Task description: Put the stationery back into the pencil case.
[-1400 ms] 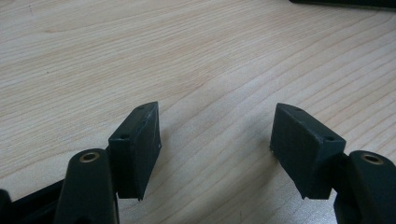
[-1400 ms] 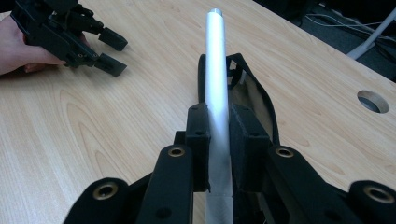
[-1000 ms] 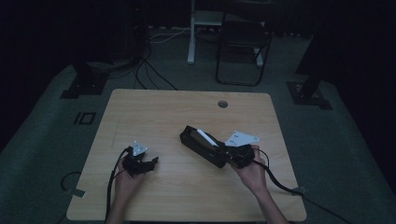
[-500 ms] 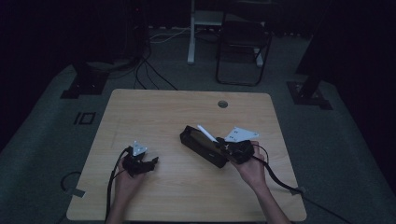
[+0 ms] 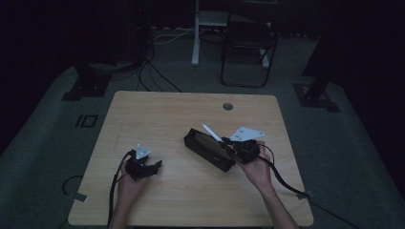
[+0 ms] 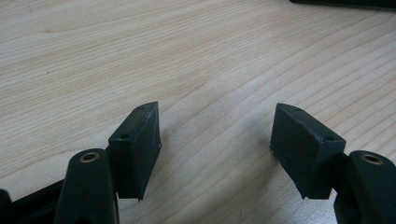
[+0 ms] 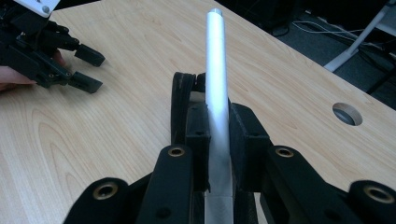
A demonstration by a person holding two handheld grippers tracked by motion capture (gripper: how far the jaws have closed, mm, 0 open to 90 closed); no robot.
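Observation:
A long black case [image 5: 207, 149] lies at an angle on the wooden table [image 5: 191, 114], right of centre. My right gripper [image 5: 228, 145] is at the case's right end, shut on a slim white pen [image 5: 210, 131] that slants up over it. In the right gripper view the pen [image 7: 217, 70] runs up between the closed jaws of the gripper [image 7: 218, 135], with the case [image 7: 180, 105] just beyond them. My left gripper [image 5: 155, 167] rests on the table at the front left, open and holding nothing. In its own view this gripper [image 6: 215, 135] spreads its jaws over bare wood.
A round cable hole [image 5: 228, 106] sits near the table's far edge. A dark chair [image 5: 248, 47] and a white post [image 5: 196, 33] stand on the floor beyond it, with cables [image 5: 153, 76] nearby. My left gripper [image 7: 86, 67] also appears far left in the right gripper view.
My right gripper has risen a little and drawn the white pen up from the case. The left gripper has not moved.

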